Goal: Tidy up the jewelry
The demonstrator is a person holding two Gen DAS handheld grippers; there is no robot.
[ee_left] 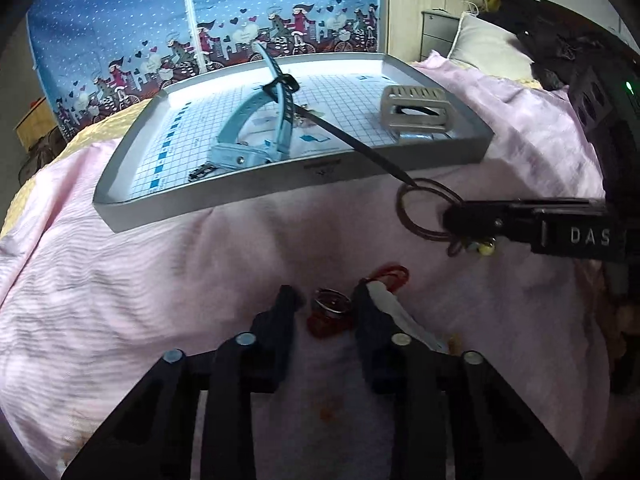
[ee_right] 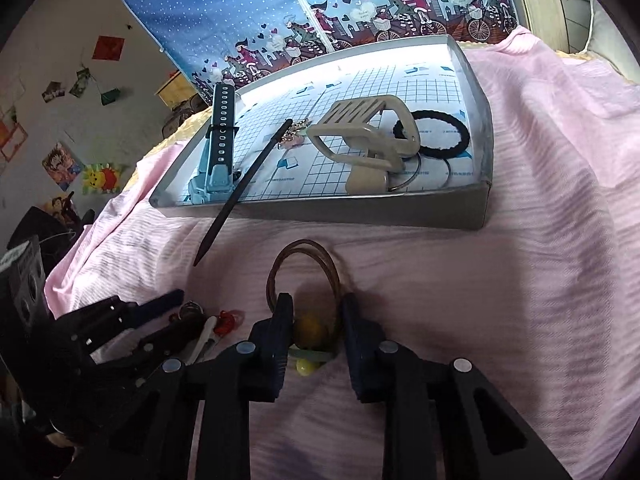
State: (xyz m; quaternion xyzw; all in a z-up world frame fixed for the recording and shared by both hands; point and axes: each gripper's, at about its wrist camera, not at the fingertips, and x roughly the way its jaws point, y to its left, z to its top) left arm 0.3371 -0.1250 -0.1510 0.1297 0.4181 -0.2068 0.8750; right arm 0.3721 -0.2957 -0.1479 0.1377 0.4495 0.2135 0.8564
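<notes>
A grey tray (ee_left: 240, 200) (ee_right: 320, 208) lined with grid paper rests on the pink bedsheet. It holds a light-blue watch (ee_left: 248, 152) (ee_right: 218, 152), a beige hair claw (ee_left: 416, 108) (ee_right: 364, 140), a small charm (ee_right: 296, 132) and a black hair tie (ee_right: 436, 136). A black stick (ee_left: 352, 144) (ee_right: 240, 192) leans out over the tray's front rim. My left gripper (ee_left: 324, 294) (ee_right: 176, 316) is open low on the sheet, with a silver ring (ee_left: 330, 306) (ee_right: 192, 308) and a red piece (ee_left: 394, 274) between its fingers. My right gripper (ee_right: 316, 304) (ee_left: 452, 216) is shut on a brown cord bracelet (ee_right: 304, 272) (ee_left: 420, 208) with yellow beads.
A blue printed fabric wardrobe (ee_left: 200, 20) (ee_right: 240, 8) stands right behind the tray. A pillow (ee_left: 484, 44) and dark clothing lie on the bed to the right. Bare pink sheet (ee_right: 540, 240) stretches right of the tray.
</notes>
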